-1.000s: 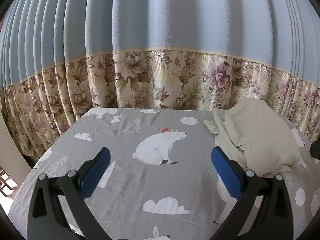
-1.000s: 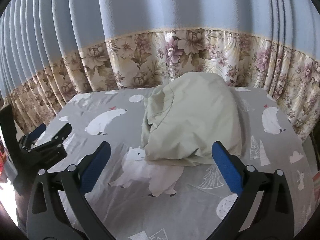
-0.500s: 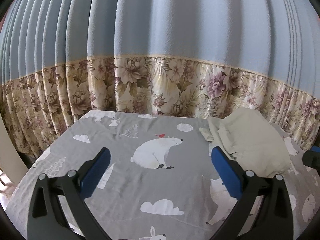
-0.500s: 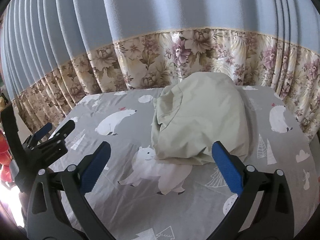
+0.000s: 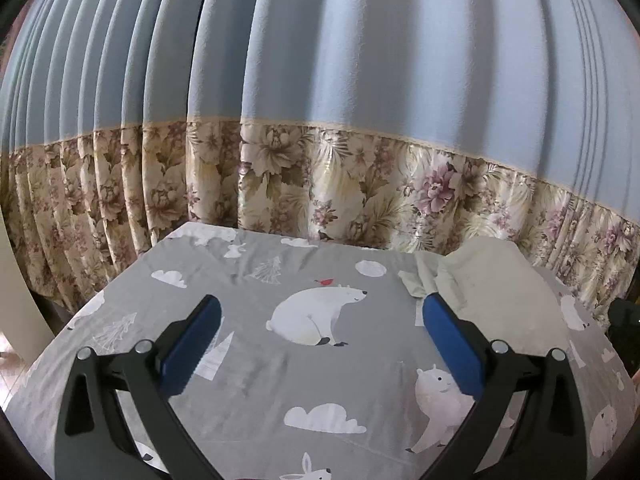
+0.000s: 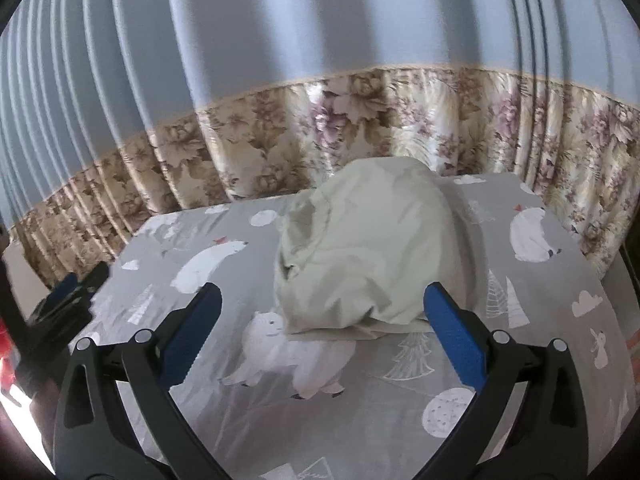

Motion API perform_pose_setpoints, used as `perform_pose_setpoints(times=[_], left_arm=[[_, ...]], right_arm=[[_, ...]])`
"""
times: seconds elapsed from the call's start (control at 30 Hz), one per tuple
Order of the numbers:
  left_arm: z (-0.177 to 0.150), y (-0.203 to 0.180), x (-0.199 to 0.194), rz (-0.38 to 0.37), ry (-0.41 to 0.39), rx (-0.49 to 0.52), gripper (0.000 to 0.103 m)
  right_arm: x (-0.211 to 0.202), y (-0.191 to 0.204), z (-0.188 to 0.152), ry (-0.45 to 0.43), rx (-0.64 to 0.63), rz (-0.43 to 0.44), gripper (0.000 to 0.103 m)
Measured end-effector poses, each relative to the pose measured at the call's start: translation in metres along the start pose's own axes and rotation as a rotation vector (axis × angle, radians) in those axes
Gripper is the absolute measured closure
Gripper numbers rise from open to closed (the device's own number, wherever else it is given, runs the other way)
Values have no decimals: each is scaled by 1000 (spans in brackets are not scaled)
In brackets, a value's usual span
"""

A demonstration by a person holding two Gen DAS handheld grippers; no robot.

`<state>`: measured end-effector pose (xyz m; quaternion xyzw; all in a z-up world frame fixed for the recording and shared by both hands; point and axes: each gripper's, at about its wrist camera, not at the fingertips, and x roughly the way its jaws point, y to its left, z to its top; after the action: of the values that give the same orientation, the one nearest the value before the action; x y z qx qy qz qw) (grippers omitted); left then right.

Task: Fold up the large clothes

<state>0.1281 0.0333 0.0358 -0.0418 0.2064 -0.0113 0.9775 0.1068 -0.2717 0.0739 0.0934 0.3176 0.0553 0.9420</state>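
A pale cream garment lies bunched in a heap on the grey bear-print tablecloth, straight ahead of my right gripper. That gripper is open and empty, held above the cloth short of the heap. In the left wrist view the same garment sits at the far right of the table. My left gripper is open too, hovering over a polar bear print on the tablecloth with nothing between its blue pads. The left gripper also shows at the left edge of the right wrist view.
A blue curtain with a floral lower band hangs close behind the table's far edge. The table's left edge drops off beside a pale wall or post. The floral curtain wraps round the right side too.
Both grippers have drawn back and tilted up, so the table and the garment sit lower and farther in both views. The garment itself has not moved.
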Motion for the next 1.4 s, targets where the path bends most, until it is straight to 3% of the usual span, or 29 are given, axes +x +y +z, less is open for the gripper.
perform_pose_setpoints(times=[0.3, 0.4, 0.57, 0.77, 1.07, 1.4], left_arm=[[-4, -8, 4, -12, 22, 30, 2], [-6, -11, 5, -15, 29, 40, 2], [-14, -20, 20, -29, 77, 75, 2], [-30, -29, 42, 8, 127, 119, 2], [-31, -23, 41, -16, 113, 83, 2], [-32, -20, 50, -24, 141, 64, 2]], right_arm=[[8, -5, 0, 28, 26, -5, 3], [8, -2, -2, -7, 8, -72, 3], [24, -4, -6, 20, -1, -89, 3], [43, -10, -13, 35, 7, -157, 3], [63, 3, -23, 39, -77, -271, 3], [70, 3, -24, 43, -99, -307, 3]])
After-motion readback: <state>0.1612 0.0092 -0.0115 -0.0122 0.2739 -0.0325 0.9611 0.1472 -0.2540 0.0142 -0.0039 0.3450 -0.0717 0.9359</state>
